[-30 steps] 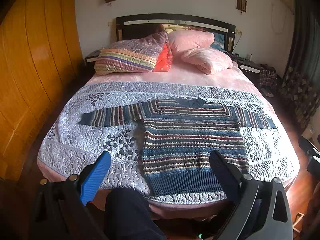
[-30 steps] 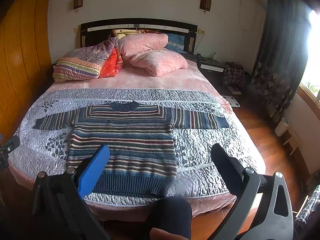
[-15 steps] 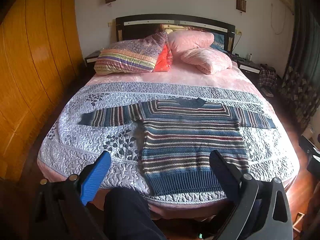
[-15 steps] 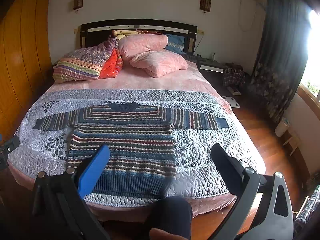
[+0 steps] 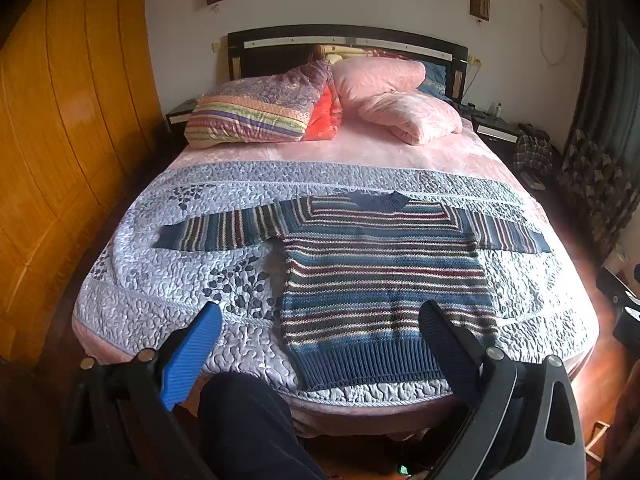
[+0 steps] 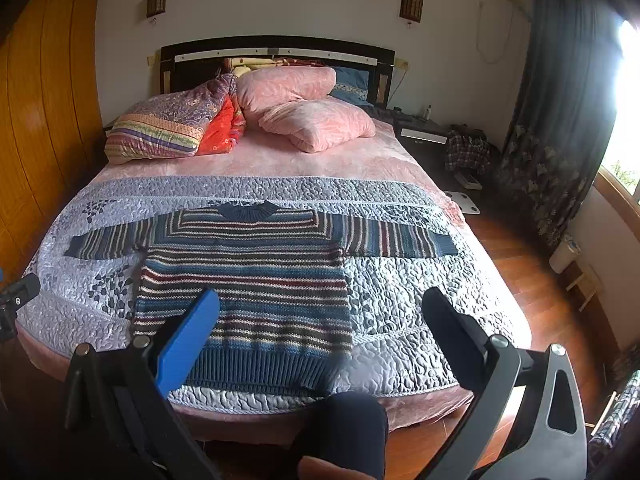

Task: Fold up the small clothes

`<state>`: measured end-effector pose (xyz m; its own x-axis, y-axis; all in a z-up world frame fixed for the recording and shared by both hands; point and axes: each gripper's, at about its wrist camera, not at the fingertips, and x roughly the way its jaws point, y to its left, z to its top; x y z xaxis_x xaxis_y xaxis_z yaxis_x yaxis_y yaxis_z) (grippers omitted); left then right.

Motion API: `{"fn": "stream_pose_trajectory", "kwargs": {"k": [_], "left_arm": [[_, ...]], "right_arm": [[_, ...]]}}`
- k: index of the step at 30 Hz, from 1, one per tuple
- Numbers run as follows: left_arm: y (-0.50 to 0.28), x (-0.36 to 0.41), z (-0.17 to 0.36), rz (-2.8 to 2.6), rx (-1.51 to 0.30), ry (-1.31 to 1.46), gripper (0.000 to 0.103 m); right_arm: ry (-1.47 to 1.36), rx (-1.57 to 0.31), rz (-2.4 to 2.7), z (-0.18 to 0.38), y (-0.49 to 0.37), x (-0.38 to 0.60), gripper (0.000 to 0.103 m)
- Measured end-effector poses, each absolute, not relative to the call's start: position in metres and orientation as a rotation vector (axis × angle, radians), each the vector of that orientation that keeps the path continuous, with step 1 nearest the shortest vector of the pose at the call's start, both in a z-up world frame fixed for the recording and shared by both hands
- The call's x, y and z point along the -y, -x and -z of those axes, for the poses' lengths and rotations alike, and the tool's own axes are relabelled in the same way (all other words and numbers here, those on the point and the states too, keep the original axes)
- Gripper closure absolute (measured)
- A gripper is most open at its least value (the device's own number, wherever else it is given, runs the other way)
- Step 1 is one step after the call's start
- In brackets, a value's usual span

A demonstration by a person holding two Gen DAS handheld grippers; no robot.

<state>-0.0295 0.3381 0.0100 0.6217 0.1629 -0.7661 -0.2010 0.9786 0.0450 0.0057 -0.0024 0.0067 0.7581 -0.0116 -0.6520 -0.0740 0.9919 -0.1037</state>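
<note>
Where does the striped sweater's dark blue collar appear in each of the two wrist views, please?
Left wrist: the collar sits right of centre, just above the middle height, on the far edge of the sweater.
Right wrist: the collar sits left of centre, at about the middle height.
Shared landmark: the pink pillow near the headboard.
</note>
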Motion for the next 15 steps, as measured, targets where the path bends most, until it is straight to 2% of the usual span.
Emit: {"fn": "stream_pose_trajectory", "kwargs": {"k": [15], "left_arm": [[-0.030,-0.351,0.043,-0.110,-0.893,0.160,0.004]], "right_arm": [[0.170,-0.715,-0.009,0.026,-0.049,0.007,0.003]]}}
